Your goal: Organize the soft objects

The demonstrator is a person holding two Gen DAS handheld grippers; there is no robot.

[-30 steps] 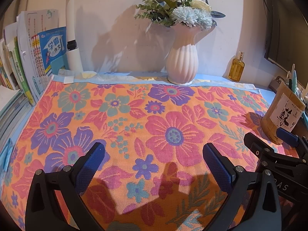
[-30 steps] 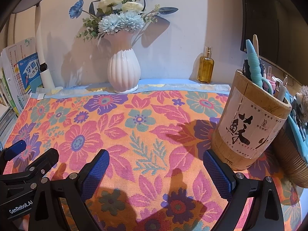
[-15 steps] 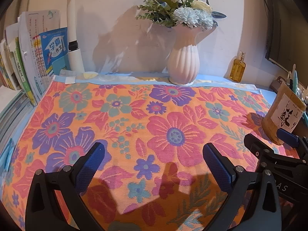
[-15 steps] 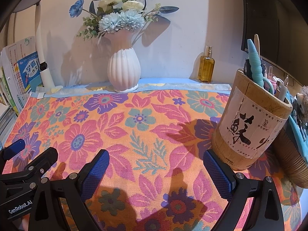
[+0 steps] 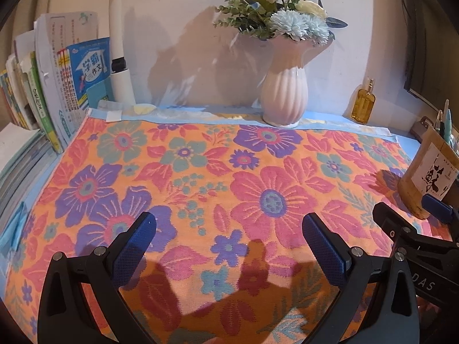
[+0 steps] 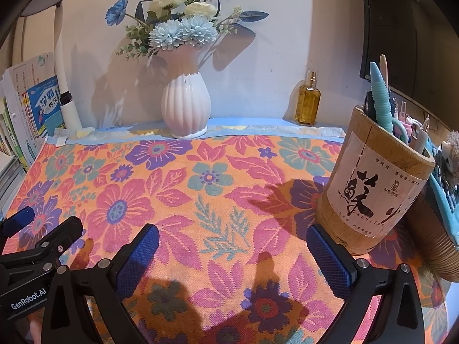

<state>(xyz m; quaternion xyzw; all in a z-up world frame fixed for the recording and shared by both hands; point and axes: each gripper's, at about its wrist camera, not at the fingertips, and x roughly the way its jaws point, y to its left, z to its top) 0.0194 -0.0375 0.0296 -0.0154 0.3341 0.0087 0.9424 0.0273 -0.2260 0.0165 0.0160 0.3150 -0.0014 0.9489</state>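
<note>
An orange towel (image 5: 229, 172) with pink, purple and teal flowers lies spread flat over the desk; the right wrist view shows it too, as the towel (image 6: 200, 189). My left gripper (image 5: 228, 225) hovers open above its near middle, with nothing between the blue pads. My right gripper (image 6: 233, 236) is open as well, above the towel's near right part, close to a bamboo pen holder (image 6: 373, 183). Each gripper shows at the edge of the other's view: the right gripper (image 5: 424, 215) and the left gripper (image 6: 37, 223).
A white ribbed vase (image 5: 285, 97) of blue and white flowers stands at the towel's far edge. An amber bottle (image 5: 364, 103) sits far right by the wall. Books (image 5: 57, 94) and a white lamp post (image 5: 120, 57) line the left. A dark monitor (image 5: 430, 43) hangs at right.
Both grippers have drifted slightly forward and lower toward the towel; the vase and books look a little nearer. Jaws stay open.
</note>
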